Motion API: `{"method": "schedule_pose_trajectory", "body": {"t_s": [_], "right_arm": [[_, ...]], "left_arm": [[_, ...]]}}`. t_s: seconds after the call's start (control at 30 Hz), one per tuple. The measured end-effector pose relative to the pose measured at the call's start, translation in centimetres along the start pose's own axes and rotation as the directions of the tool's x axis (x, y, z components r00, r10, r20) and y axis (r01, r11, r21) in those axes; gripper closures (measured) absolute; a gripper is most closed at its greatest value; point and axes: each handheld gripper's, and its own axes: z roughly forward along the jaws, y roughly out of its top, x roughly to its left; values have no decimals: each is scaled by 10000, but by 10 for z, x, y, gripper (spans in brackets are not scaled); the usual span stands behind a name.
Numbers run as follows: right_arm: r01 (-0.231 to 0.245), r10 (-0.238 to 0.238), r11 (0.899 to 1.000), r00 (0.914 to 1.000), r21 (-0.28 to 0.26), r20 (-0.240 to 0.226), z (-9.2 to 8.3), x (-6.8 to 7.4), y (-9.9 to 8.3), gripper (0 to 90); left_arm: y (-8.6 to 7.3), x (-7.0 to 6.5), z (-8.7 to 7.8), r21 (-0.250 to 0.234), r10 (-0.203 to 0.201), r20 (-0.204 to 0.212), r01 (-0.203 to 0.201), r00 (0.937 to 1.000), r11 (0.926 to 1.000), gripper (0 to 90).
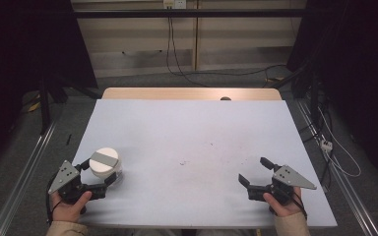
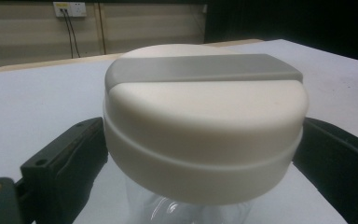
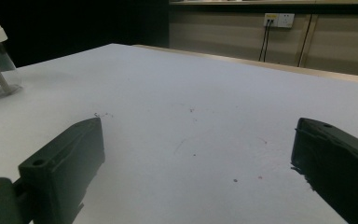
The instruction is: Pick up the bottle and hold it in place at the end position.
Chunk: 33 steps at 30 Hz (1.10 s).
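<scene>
Left gripper (image 1: pixel 96 178) jaws spread wide around the clear glass jar with a cream round lid and grey bar handle (image 1: pixel 105 164); in the left gripper view the jaws flank the jar (image 2: pixel 204 130) below the lid rim, whether pads touch I cannot tell, looks like lining up for a grasp; jar stands upright near the front left corner of the pale blue-grey tabletop (image 1: pixel 192 137); right gripper (image 1: pixel 254 172) wide open, holding nothing, parked well apart at the front right, likely waiting to work the lid.
</scene>
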Motion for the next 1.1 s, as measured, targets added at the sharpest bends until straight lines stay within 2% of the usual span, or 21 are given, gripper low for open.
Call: {"method": "schedule_pose_trajectory", "body": {"t_s": [0.37,0.57,0.77,0.8,0.87,1.0,1.1], "right_arm": [[11,-12,10000,10000,-23,-66,1,0,1,22],[27,-28,10000,10000,-61,-81,2,0,1,21],[54,-54,9999,10000,-86,-60,1,0,1,21],[59,-59,10000,10000,-78,-54,1,0,1,22],[48,-48,10000,10000,-73,-50,0,0,1,21],[61,-61,9999,10000,-85,-2,-1,0,1,21],[52,-52,10000,10000,-64,12,-1,0,0,21]], "left_arm": [[-1,0,0,30,25,-127,-25,9999,10000,29],[-2,-1,2,339,282,-123,-277,9995,9990,30],[-3,-1,7,649,330,-271,-312,9991,9974,30],[-4,-1,11,809,247,-194,-230,9995,9965,30],[-4,-2,14,838,183,-259,-161,9995,9964,30],[-4,-3,22,1226,357,-193,-330,9992,9919,35],[-4,-3,24,1298,374,-207,-344,9991,9909,52]]}}
